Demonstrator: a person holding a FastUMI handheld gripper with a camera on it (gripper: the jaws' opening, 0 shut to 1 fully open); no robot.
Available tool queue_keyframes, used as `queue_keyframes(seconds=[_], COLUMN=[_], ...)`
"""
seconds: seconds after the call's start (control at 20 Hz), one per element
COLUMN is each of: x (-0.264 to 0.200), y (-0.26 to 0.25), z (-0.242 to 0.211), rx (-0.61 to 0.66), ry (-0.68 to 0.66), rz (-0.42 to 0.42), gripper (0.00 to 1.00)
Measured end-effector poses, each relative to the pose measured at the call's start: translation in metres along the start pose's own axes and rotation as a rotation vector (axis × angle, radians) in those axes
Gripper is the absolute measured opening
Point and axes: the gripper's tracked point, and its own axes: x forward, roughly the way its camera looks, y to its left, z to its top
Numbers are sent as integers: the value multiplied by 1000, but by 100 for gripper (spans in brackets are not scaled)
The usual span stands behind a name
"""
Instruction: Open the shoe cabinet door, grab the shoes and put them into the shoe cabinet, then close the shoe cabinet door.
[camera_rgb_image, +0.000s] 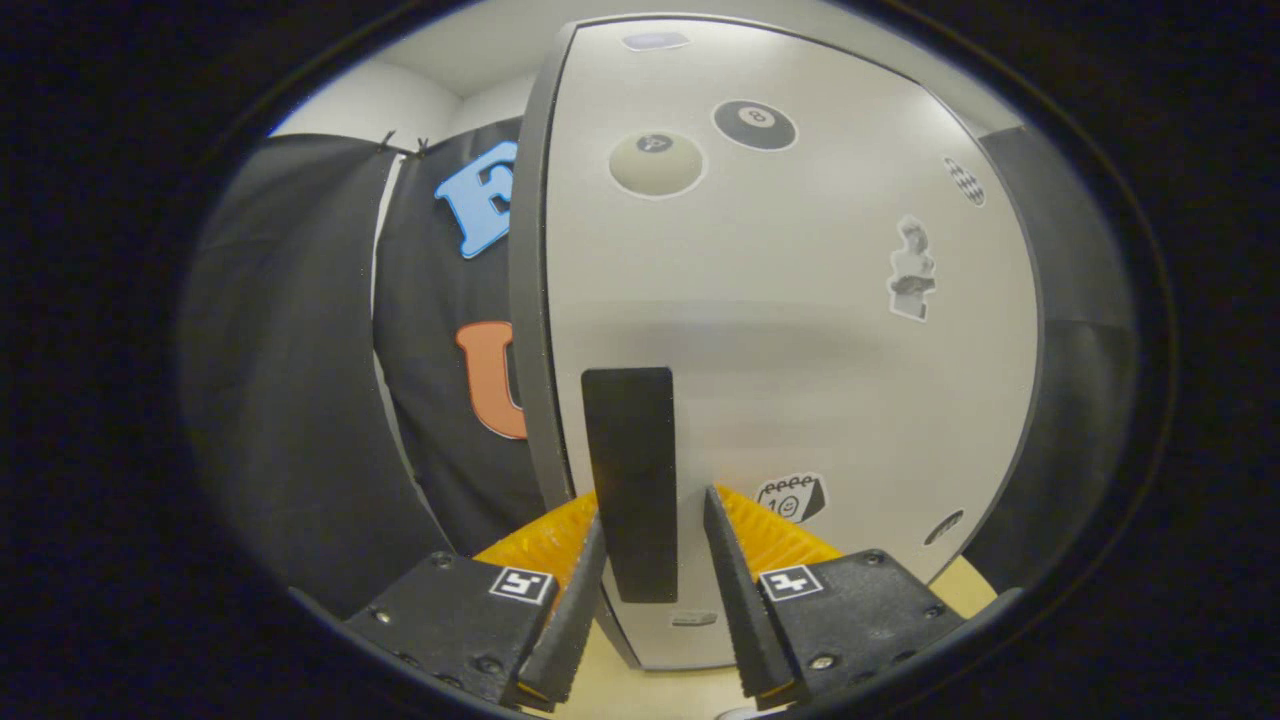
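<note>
The cabinet door is seen head-on, pale grey with a dark edge, and it appears closed or very nearly so; no interior is exposed. A black vertical handle is mounted near the door's left edge. Several stickers are fixed to the door face, among them two billiard-ball stickers near the top.

The gripper is presented at the handle. Its fingers are partly open, and the handle stands between them. The left finger lies at or against the handle's left side; a narrow gap is seen between the right finger and the handle's right side. Whether pressure is applied by either finger cannot be told, so a firm grasp is not confirmed.

The cabinet stands on a light wooden surface, visible below the fingers.

Task status is judged as early: the door-opening step is in hand and not completed. Remaining steps are judged to be: the handle is to be clamped and pulled, the shoes are to be picked up and placed inside, and the door is to be shut.
</note>
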Motion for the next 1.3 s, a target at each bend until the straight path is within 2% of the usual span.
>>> queue_keyframes(seconds=[0.15, 0.35, 0.75, 0.9, 1.3], x=[2, -2, -24, -45, -99], y=[-3, -4, -9, -14, -41], z=[0, -2, -6, -10, -12], rx=[-25, -49, -56, -35, -72], ry=[3, 36, 39, 59, 56], rz=[-29, -8, 91, 162, 244], gripper=[39, 33, 27, 24, 23])
